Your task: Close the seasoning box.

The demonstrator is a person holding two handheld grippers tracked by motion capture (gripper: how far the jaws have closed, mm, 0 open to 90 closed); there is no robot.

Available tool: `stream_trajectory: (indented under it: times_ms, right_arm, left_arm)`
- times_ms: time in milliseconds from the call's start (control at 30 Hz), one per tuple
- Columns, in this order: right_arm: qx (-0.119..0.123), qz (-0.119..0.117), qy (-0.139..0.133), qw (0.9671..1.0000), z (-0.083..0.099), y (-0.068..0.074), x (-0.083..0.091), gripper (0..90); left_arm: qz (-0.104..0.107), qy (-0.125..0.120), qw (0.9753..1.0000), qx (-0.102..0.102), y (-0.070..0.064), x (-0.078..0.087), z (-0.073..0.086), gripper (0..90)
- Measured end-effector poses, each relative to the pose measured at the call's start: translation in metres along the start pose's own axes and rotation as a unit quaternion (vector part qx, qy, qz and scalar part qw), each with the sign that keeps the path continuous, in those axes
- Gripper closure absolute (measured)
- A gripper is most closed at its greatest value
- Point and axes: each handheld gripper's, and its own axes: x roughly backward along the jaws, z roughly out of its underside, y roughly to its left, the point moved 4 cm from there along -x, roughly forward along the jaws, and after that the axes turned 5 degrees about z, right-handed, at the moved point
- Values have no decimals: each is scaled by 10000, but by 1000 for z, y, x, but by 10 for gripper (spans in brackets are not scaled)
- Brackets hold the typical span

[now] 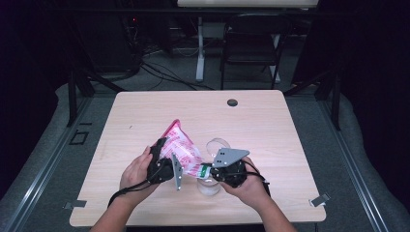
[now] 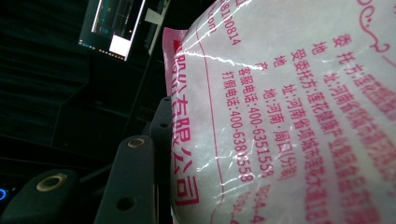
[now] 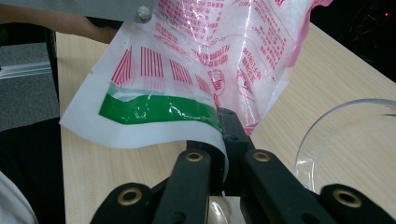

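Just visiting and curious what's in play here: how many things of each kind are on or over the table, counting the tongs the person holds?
Tongs: 2, left tongs and right tongs
Pink-printed plastic bag: 1, pinched by both tongs
Clear glass bowl: 1
Dark round disc: 1, near the table's far edge
Total: 5

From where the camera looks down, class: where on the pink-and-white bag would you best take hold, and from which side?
Grip the bag by its flat sealed edges, not its bulging middle. The right gripper pinches the thin green-striped end from below; the left gripper clamps the opposite edge. The flat film fits between the jaws, and the bag hangs tilted beside the clear glass.
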Motion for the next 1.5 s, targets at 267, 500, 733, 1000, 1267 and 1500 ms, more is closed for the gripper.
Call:
stream_trajectory:
  times_ms: [267, 500, 733, 1000, 1267, 1500]
  right_arm:
    - [-22, -3, -9, 10000, 1, -1, 0, 900]
    - [2, 0, 7, 10000, 2, -1, 1, 900]
    - [-3, 25, 17, 10000, 2, -2, 2, 900]
    - [-15, 27, 24, 10000, 3, -2, 3, 900]
    - [0, 40, 53, 10000, 5, -3, 2, 900]
    - [-10, 32, 72, 10000, 6, -3, 2, 900]
  left_arm:
    - [-96, -39, 9999, -61, 0, 1, -2, 597]
    - [-121, -58, 9999, -78, 1, 2, -3, 598]
    - [-135, -85, 9998, -115, 0, 3, -5, 598]
    - [-144, -70, 9997, -192, 0, 4, -6, 598]
    - [-144, -77, 9996, -229, -1, 4, -7, 598]
    - [-194, -90, 9993, -300, 0, 6, -9, 598]
